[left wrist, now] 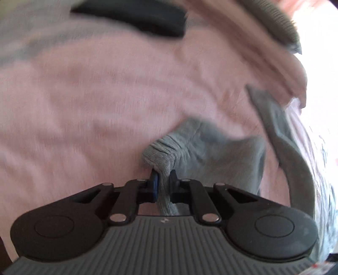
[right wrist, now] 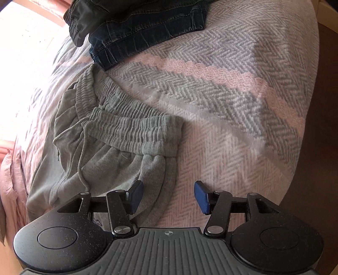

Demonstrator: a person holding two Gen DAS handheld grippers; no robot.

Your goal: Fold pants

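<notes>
Grey sweatpants (right wrist: 118, 148) lie on the bed, their elastic waistband and drawstring towards the middle of the right wrist view. My right gripper (right wrist: 169, 195) hovers open just above the pants' right edge, its left finger over the grey cloth and its right finger over the bedspread. In the blurred left wrist view my left gripper (left wrist: 163, 177) is shut on a ribbed grey cuff of the sweatpants (left wrist: 166, 152), held up over the pink cover. The rest of that leg (left wrist: 295, 160) trails off to the right.
A pink and grey herringbone bedspread (right wrist: 221, 88) covers the bed. Folded dark jeans (right wrist: 137, 27) lie at the far side, past the waistband, and show as a dark blur (left wrist: 135, 17) in the left view. The bed's edge drops to a brown floor (right wrist: 323, 105) at right.
</notes>
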